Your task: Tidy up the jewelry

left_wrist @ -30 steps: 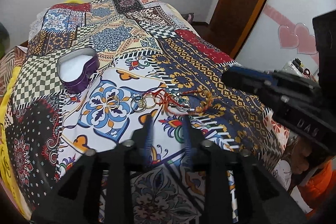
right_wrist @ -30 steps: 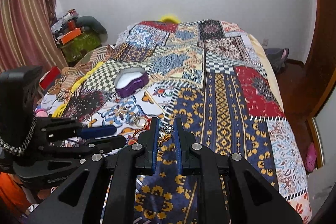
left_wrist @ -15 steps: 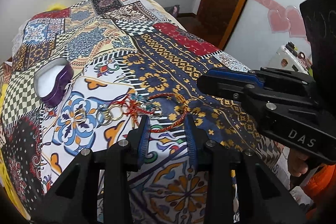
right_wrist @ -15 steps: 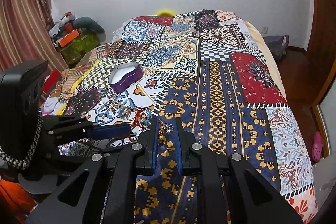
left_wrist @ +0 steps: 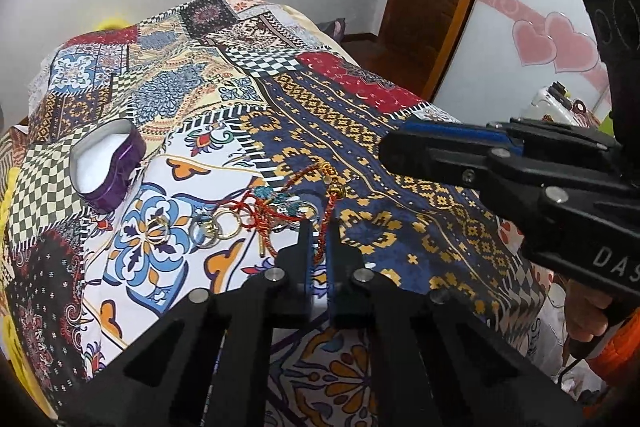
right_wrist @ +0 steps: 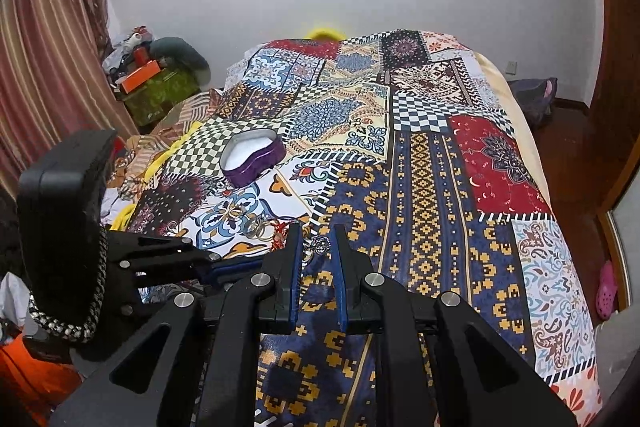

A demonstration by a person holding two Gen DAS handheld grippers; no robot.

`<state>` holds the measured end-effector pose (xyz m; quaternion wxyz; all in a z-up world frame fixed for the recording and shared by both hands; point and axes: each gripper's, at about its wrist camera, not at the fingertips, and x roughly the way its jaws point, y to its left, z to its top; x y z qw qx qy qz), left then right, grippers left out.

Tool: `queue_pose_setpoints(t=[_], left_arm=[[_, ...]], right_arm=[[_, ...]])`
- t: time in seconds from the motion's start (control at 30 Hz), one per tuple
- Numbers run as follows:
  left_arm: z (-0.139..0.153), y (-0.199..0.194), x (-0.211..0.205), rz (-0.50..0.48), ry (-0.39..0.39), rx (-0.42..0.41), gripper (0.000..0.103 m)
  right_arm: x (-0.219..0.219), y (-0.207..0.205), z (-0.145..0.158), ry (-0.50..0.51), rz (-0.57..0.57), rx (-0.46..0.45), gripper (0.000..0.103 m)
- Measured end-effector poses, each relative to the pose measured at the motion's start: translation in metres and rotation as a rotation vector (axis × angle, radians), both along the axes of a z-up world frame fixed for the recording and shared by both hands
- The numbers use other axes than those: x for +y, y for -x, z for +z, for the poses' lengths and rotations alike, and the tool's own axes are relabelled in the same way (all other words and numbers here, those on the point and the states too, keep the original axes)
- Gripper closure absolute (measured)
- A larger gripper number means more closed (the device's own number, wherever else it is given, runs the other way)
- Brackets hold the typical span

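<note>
The left claw [left_wrist: 319,241] had just been closing, and its jaws now pinched the red cord [left_wrist: 325,223] of a bracelet, the strand running up between the blue pads [left_wrist: 307,259]. That grip looked chosen to lift the cord clear of the tangle instead of dragging the whole heap. Just beyond and left of this claw lay the rest of the pile: teal beads [left_wrist: 267,193], a brass bell [left_wrist: 337,190] on the same cord ahead of the tips, and gold rings [left_wrist: 218,227] further left on the quilt [left_wrist: 400,155]. Well off to the far left stood the purple heart tin [left_wrist: 109,163], lid off and white inside, probably left open so that pieces could be dropped straight in.

The right claw [right_wrist: 317,247] was nearly pressed together, nipping a small silver charm [right_wrist: 320,244] at its tips. It was held up off the quilt, just right of the pile, likely to keep that piece apart while the cord was worked free. From this view the left claw came in low from the left, its tips under and beside the right claw's, and the tin [right_wrist: 253,158] sat well ahead and to the left. Whether charm and cord were still linked could not be told.
</note>
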<state>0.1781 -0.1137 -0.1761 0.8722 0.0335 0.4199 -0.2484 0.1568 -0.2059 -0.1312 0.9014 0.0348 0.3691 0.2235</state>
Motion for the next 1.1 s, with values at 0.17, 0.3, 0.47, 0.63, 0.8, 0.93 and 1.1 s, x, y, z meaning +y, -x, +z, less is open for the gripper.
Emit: queue_pose_setpoints(t=[0.17,0.3,0.47,0.63,0.8,0.93,1.1], left_arm=[[0.006,-0.002,0.010,0.022,0.061,0.008,0.101],[0.014,-0.003,0.017,0.043,0.095,-0.003,0.102],[0.021,-0.002,0.023,0.058,0.133,-0.005,0.102],[0.029,-0.001,0.029,0.065,0.171,-0.007,0.102],[0.031,0.001,0.035,0.076,0.195,0.002,0.102],[0.032,0.003,0.039,0.076,0.212,0.003,0.102],[0.038,0.008,0.049,0.096,0.222,-0.018,0.102]], right_arm=[[0.001,-0.001,-0.007,0.019,0.000,0.021,0.090],[0.004,-0.001,-0.010,0.036,0.012,0.034,0.090],[0.013,0.000,-0.015,0.062,0.035,0.039,0.090],[0.023,0.000,-0.021,0.080,0.058,0.054,0.091],[0.032,0.000,-0.024,0.100,0.075,0.058,0.091],[0.035,0.001,-0.025,0.099,0.083,0.066,0.091],[0.037,0.005,-0.018,0.082,0.091,0.053,0.091]])
